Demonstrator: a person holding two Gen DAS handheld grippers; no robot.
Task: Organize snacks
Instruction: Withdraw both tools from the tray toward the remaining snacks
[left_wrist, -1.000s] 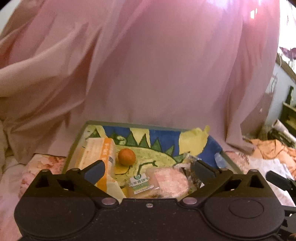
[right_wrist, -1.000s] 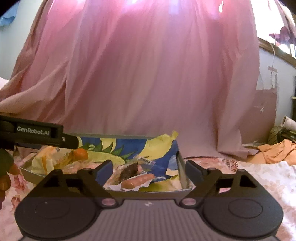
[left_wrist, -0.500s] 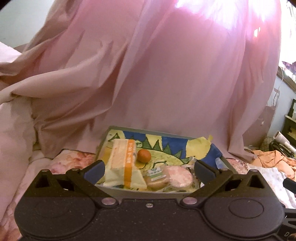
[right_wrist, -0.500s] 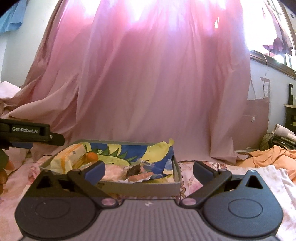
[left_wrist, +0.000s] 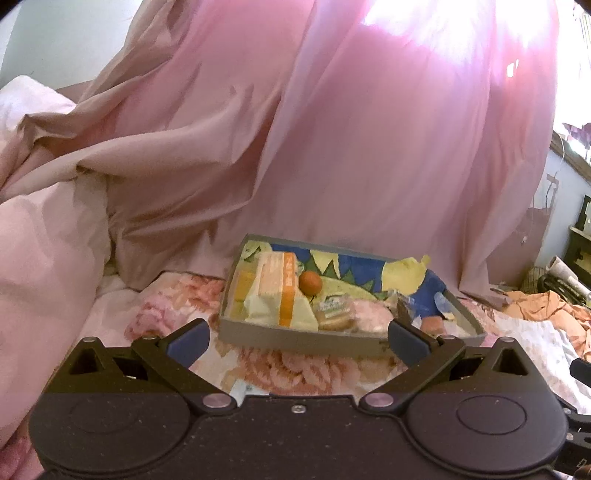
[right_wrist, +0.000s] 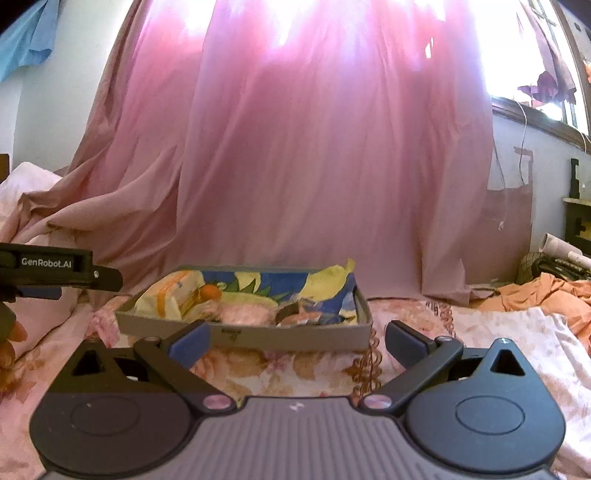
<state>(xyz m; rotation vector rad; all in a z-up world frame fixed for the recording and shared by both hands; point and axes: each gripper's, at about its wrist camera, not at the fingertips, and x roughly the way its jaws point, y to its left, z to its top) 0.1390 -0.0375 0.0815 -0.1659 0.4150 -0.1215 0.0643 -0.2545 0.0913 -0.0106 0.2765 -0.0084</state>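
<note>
Two spread fingers on my left gripper (left_wrist: 297, 338) grip nothing; the snack tray (left_wrist: 295, 338) sits mid-frame, cream packet (left_wrist: 277, 295) beside orange (left_wrist: 310, 282). My right gripper (right_wrist: 297, 338), equally wide and empty, faces the tray (right_wrist: 258, 338) centre-frame.

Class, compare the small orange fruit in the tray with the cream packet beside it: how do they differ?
The orange fruit is small, round and plain orange; the cream packet is much larger, flat-sided and pale with an orange stripe. The fruit is unwrapped; the packet is sealed wrapping. Both lie inside the grey tray, side by side.
</note>
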